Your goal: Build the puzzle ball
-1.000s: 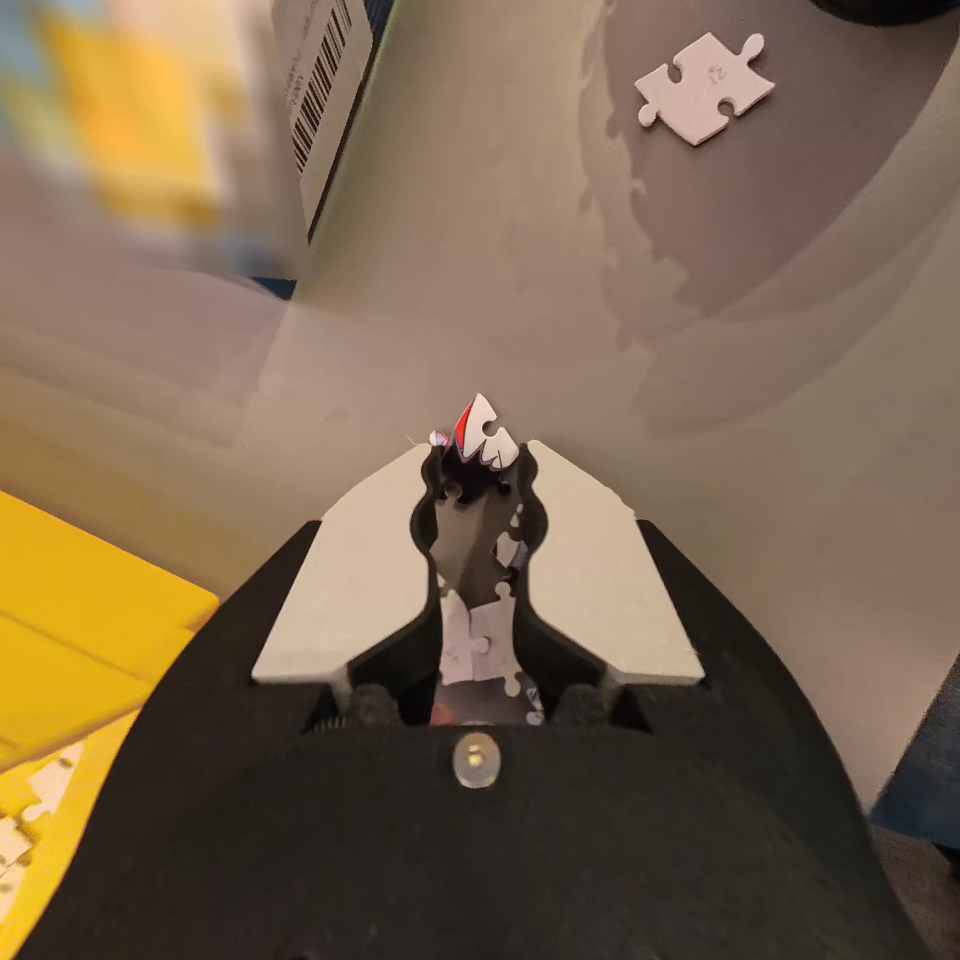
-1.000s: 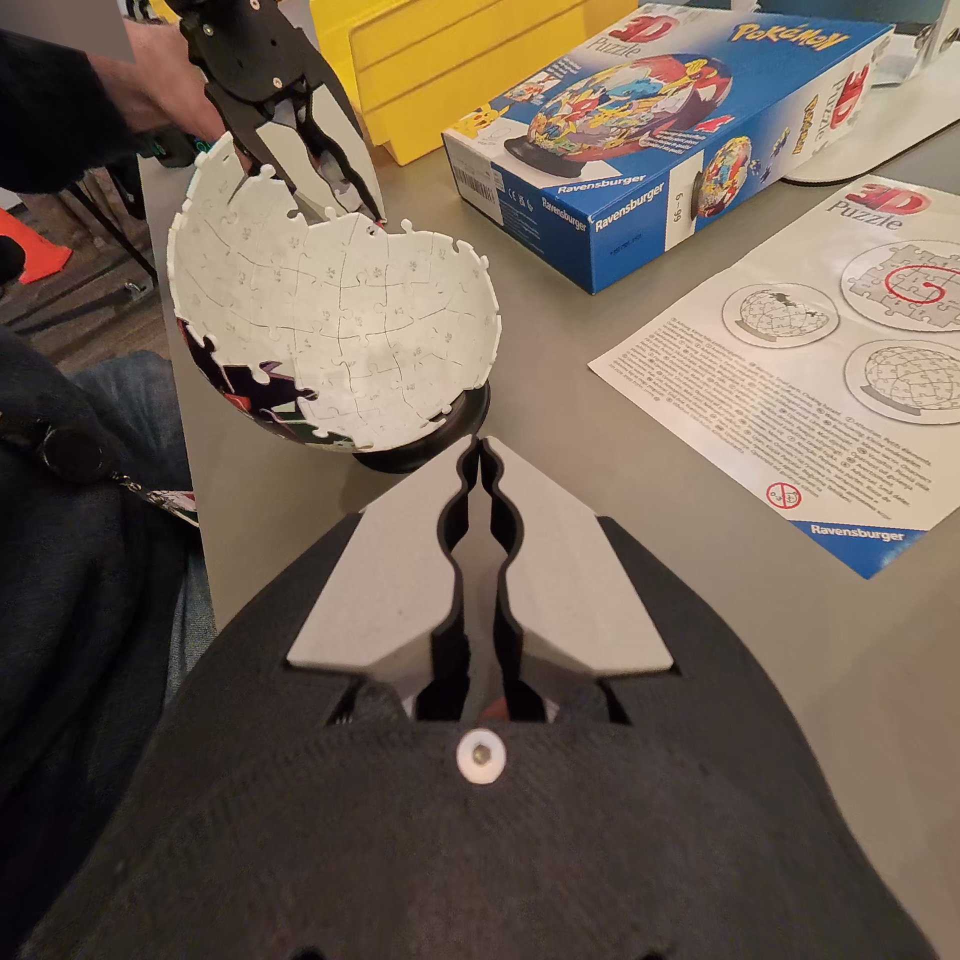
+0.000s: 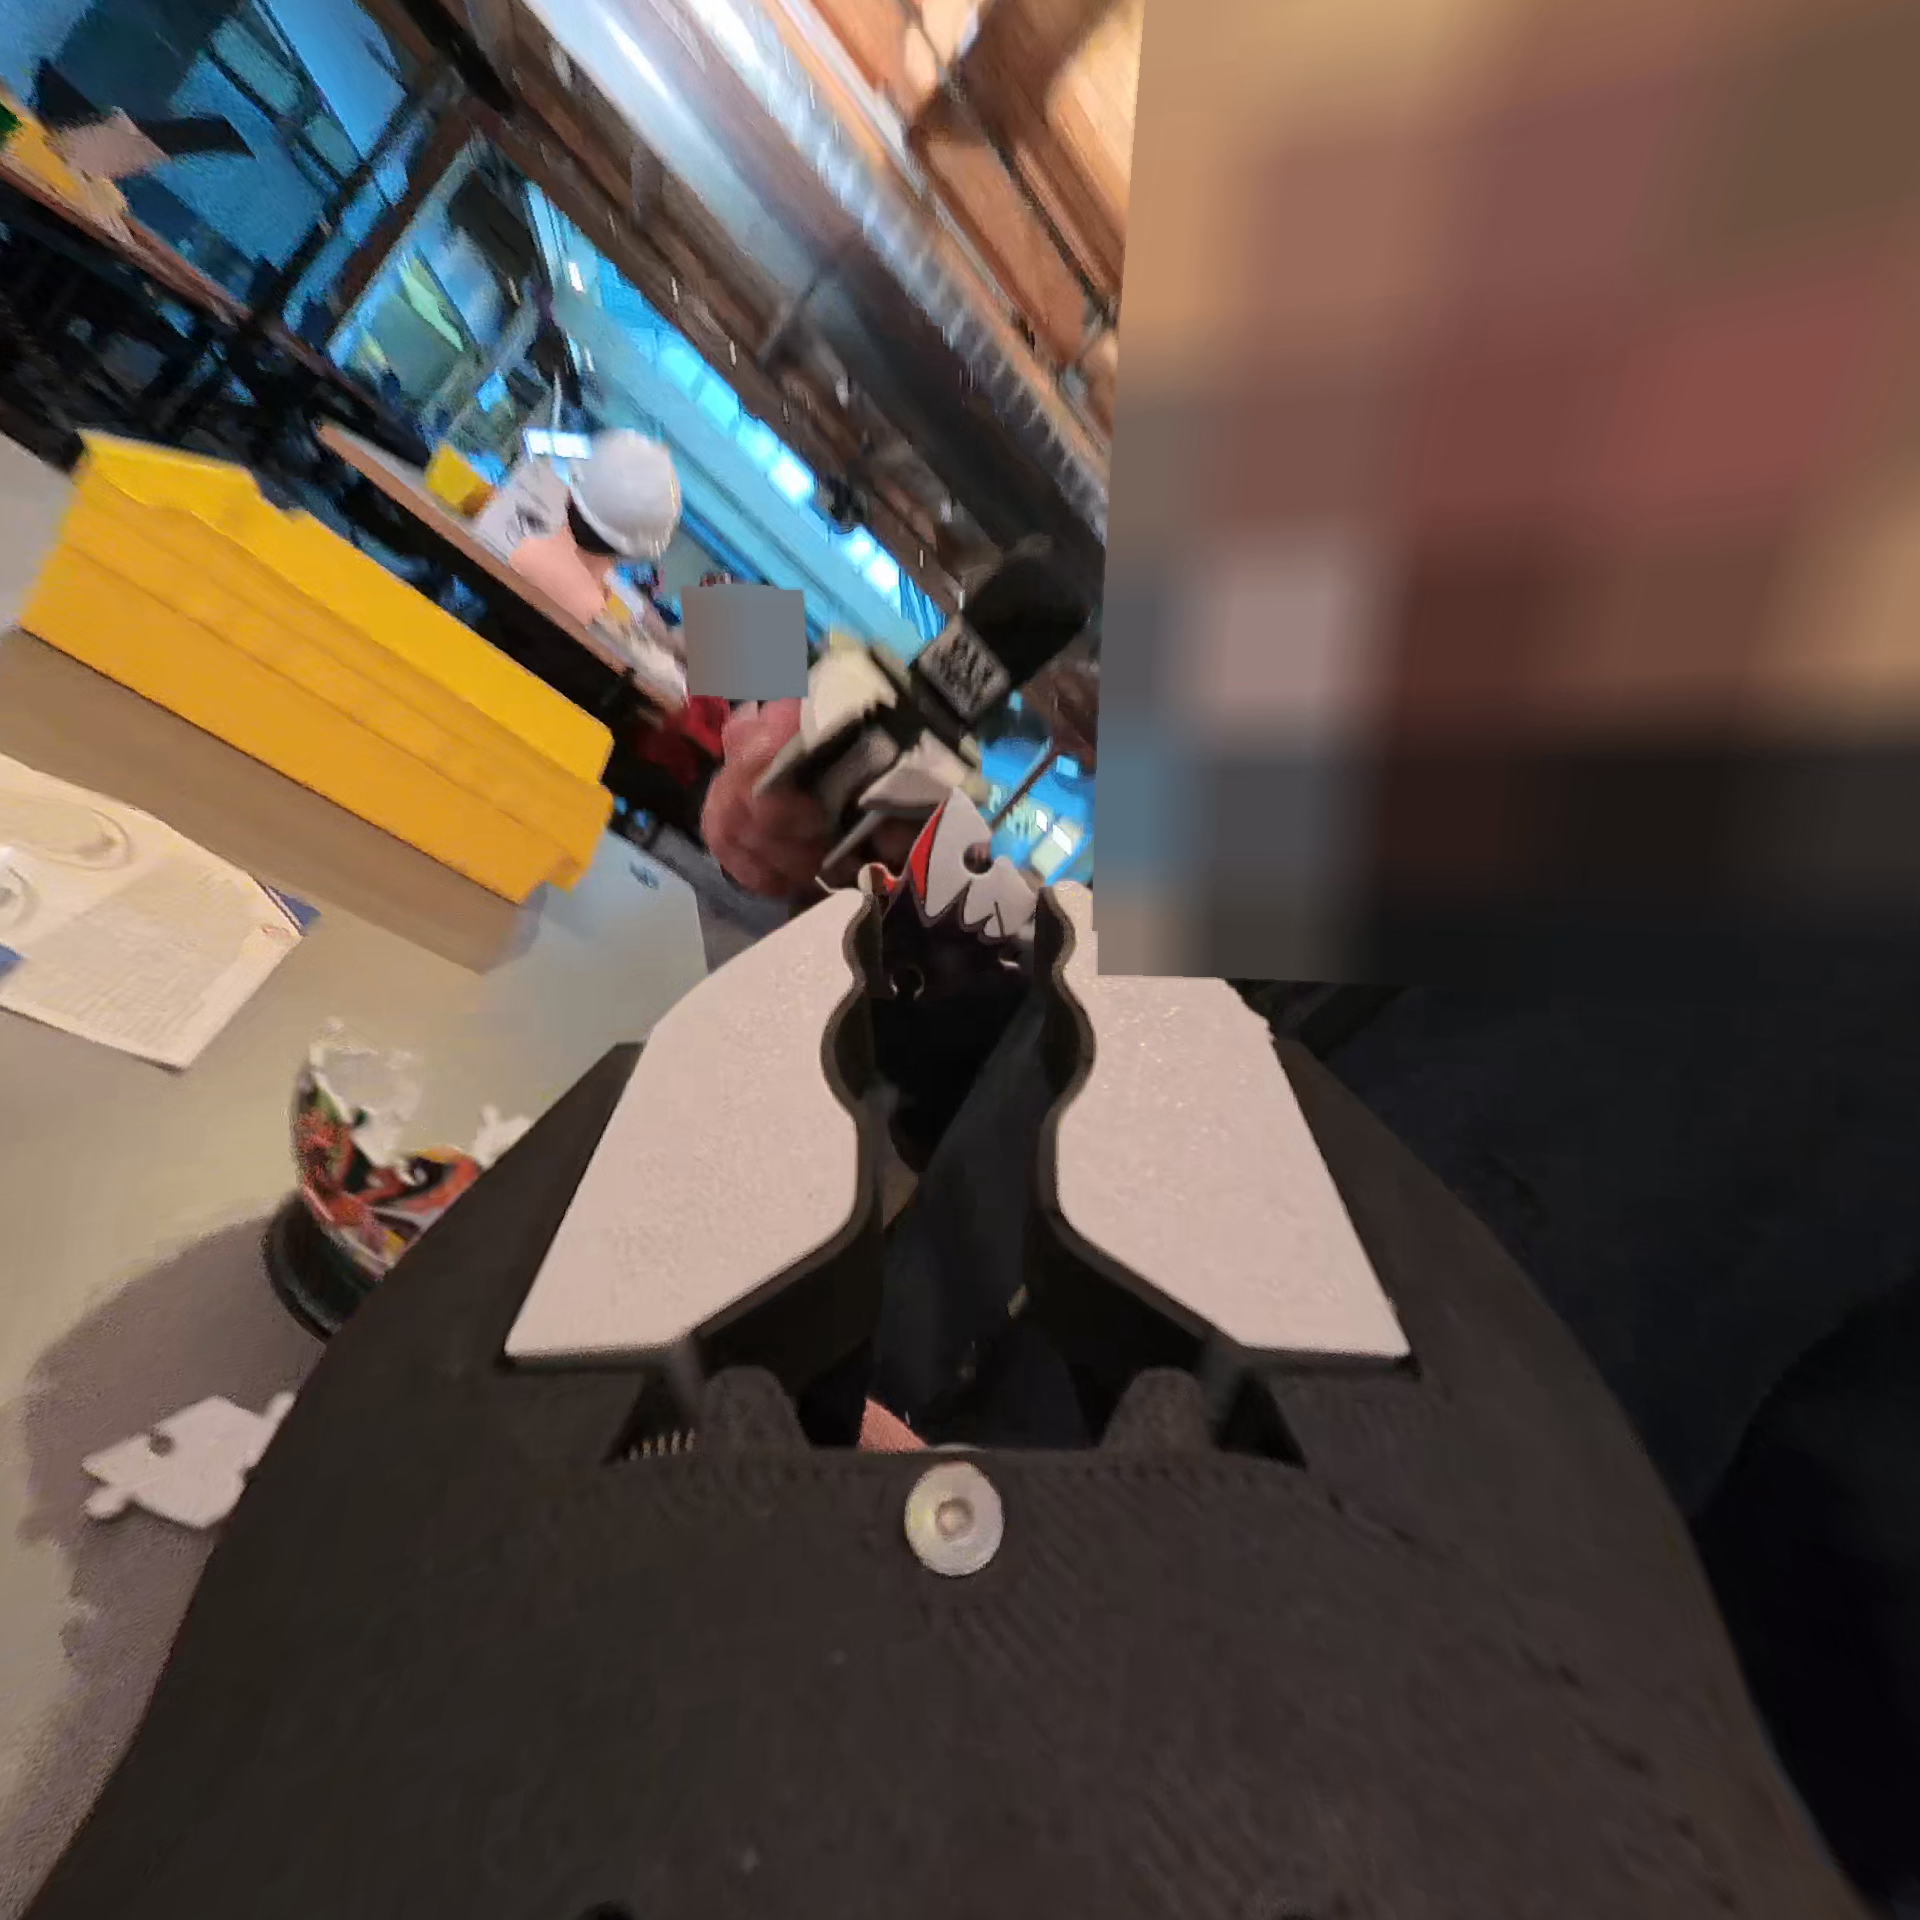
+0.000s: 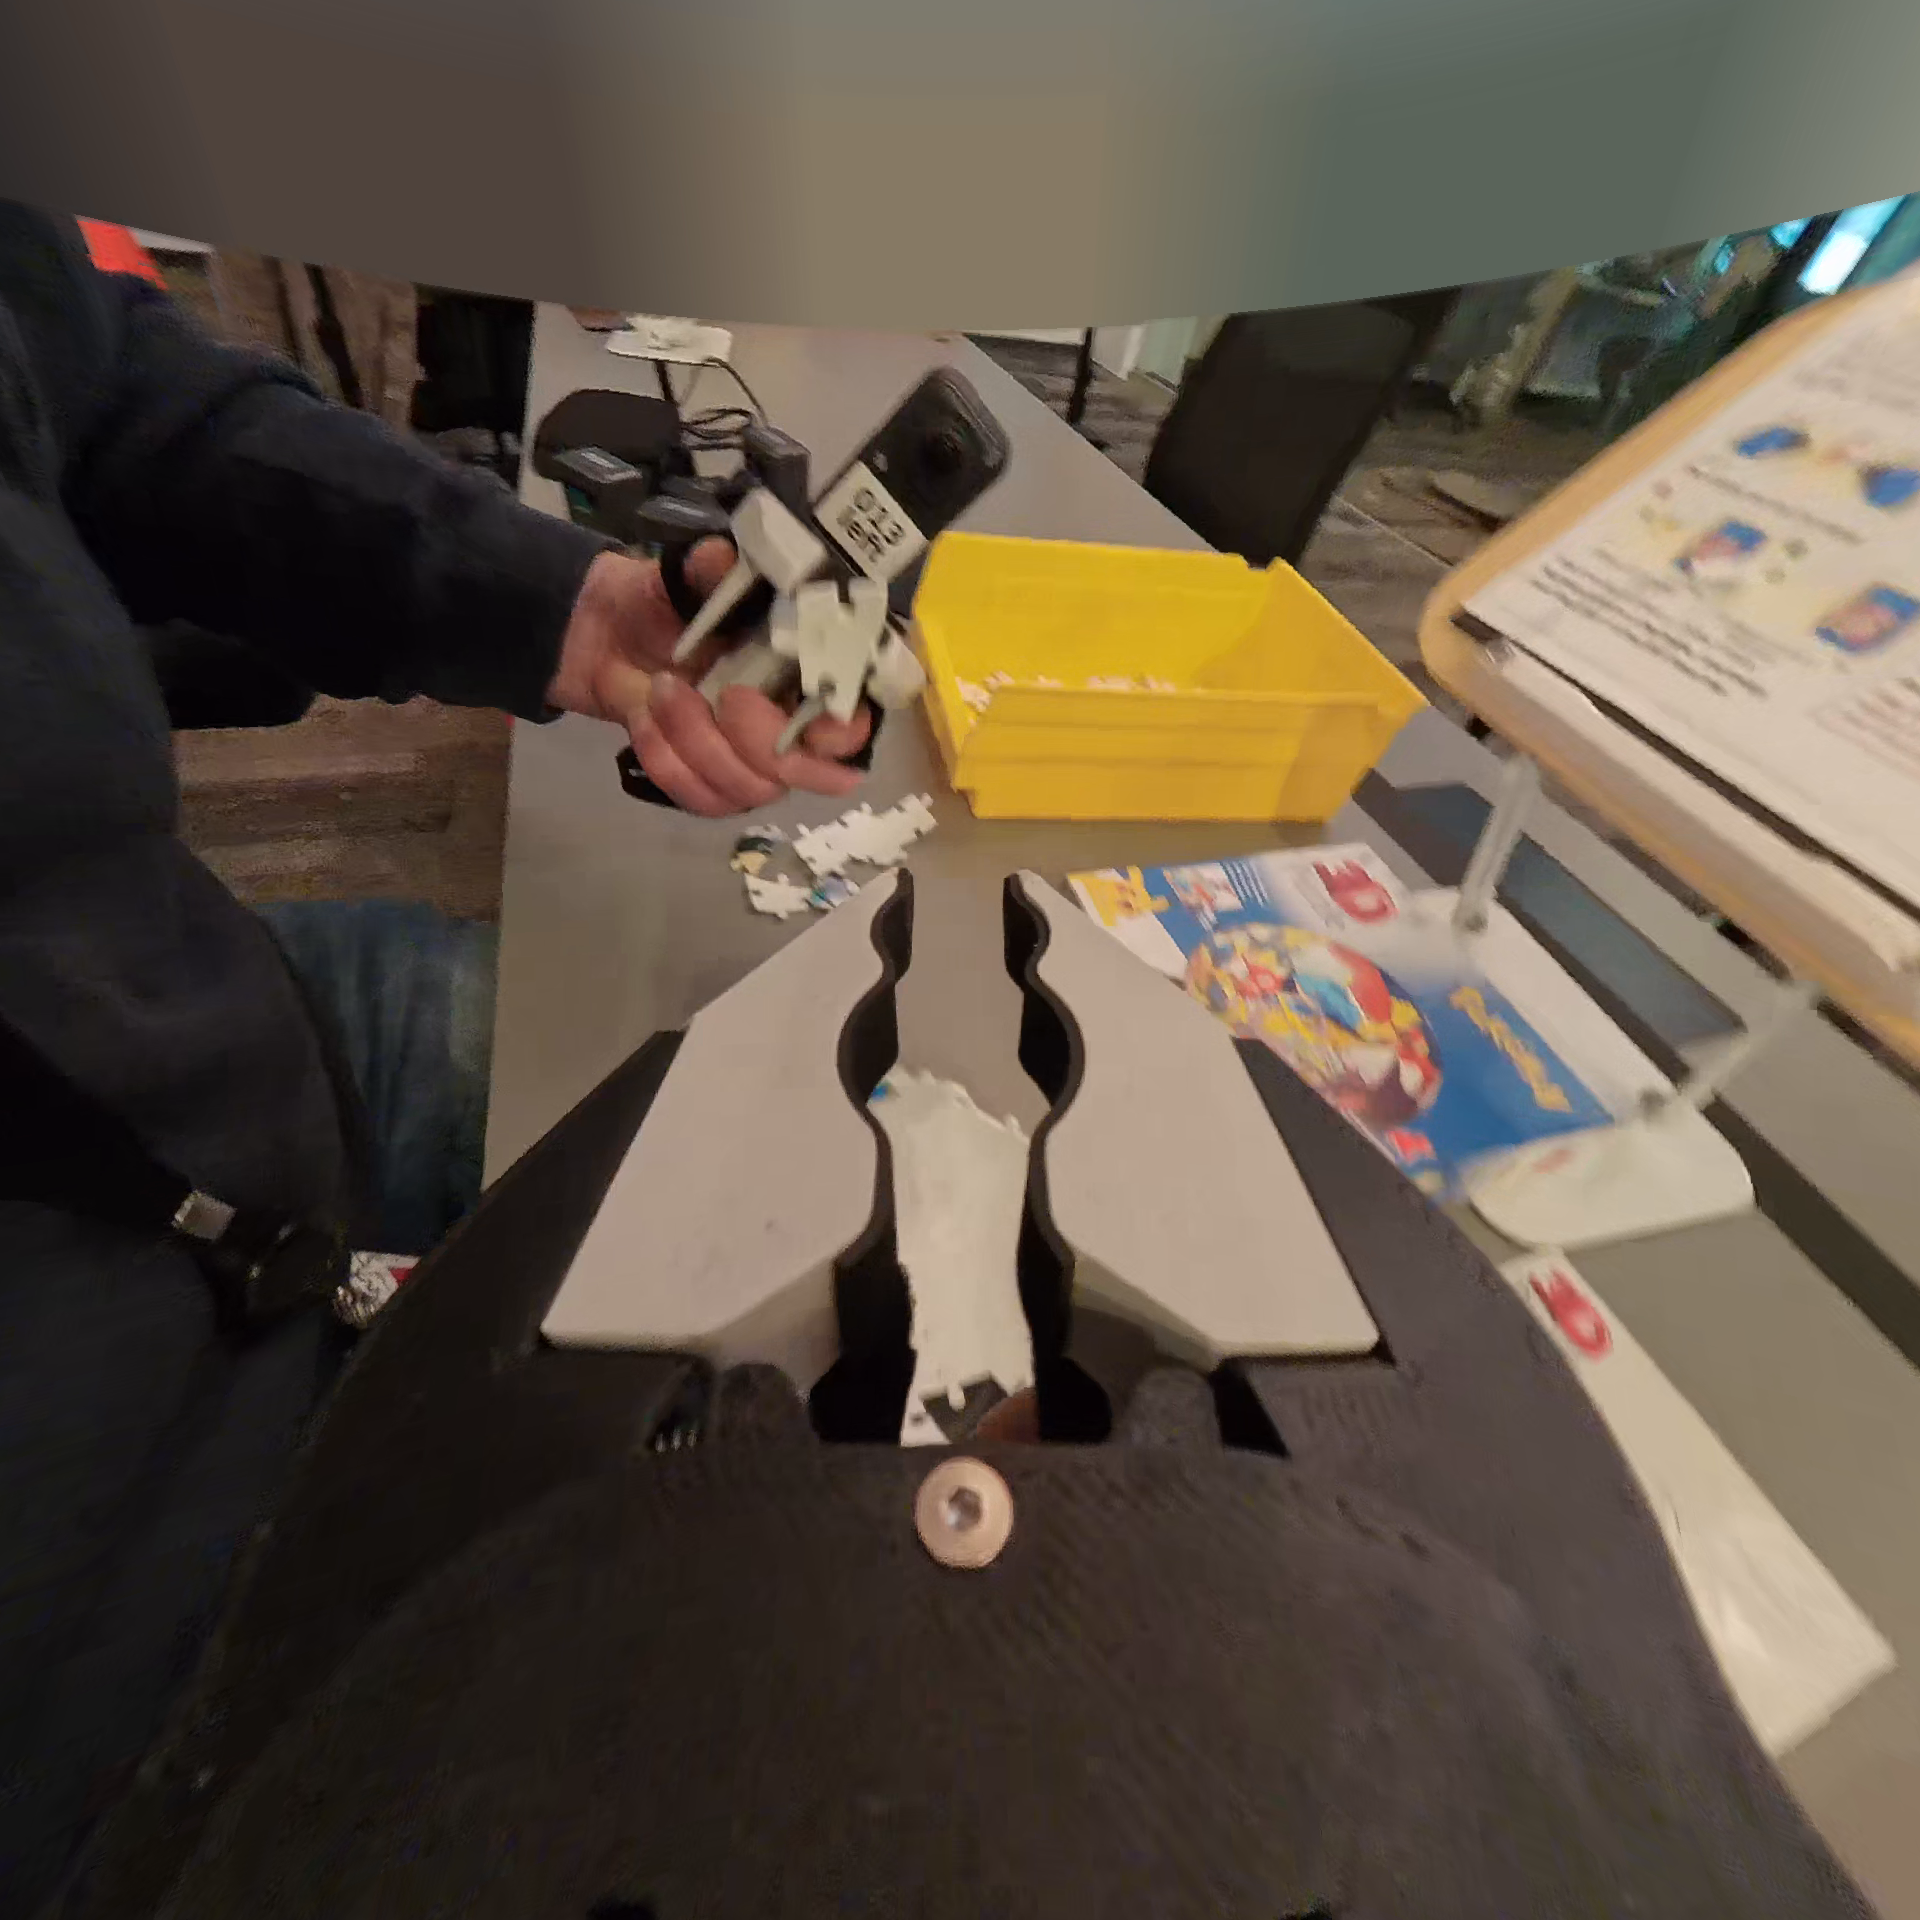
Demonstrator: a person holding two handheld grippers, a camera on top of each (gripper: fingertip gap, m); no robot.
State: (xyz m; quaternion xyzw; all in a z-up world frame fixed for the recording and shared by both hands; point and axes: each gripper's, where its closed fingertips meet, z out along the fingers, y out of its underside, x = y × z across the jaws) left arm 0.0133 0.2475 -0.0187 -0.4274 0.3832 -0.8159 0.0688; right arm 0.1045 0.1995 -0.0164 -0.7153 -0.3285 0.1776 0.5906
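My left gripper (image 3: 956, 899) is shut on a black, red and white printed puzzle piece (image 3: 964, 868) at its tips, raised and pointing toward a person in dark clothes. The half-built puzzle ball (image 3: 364, 1174) sits on its black stand (image 3: 307, 1283) at the lower left. My right gripper (image 4: 958, 883) has its jaws apart over the grey table (image 4: 623, 935). A white jagged puzzle section (image 4: 956, 1226) shows through the gap. I cannot tell whether it touches the fingers. Each view shows the other gripper held in a hand: the right one (image 3: 883, 748) and the left one (image 4: 821, 665).
A yellow bin (image 4: 1132, 748) with white pieces stands ahead, also in the left wrist view (image 3: 312, 675). Loose pieces (image 4: 831, 852) lie before it. One white piece (image 3: 177, 1455) lies near the ball. The blue puzzle box (image 4: 1351, 997), an instruction sheet (image 3: 135, 935) and a board on a stand (image 4: 1714, 644) are at the sides. The white jagged puzzle section (image 4: 956, 1226) sits 15 cm or so from the ends of my right fingers.
My left gripper left the ball's rim, swung up and turned toward the person, keeping a printed piece. My right gripper opened and turned to look along the table.
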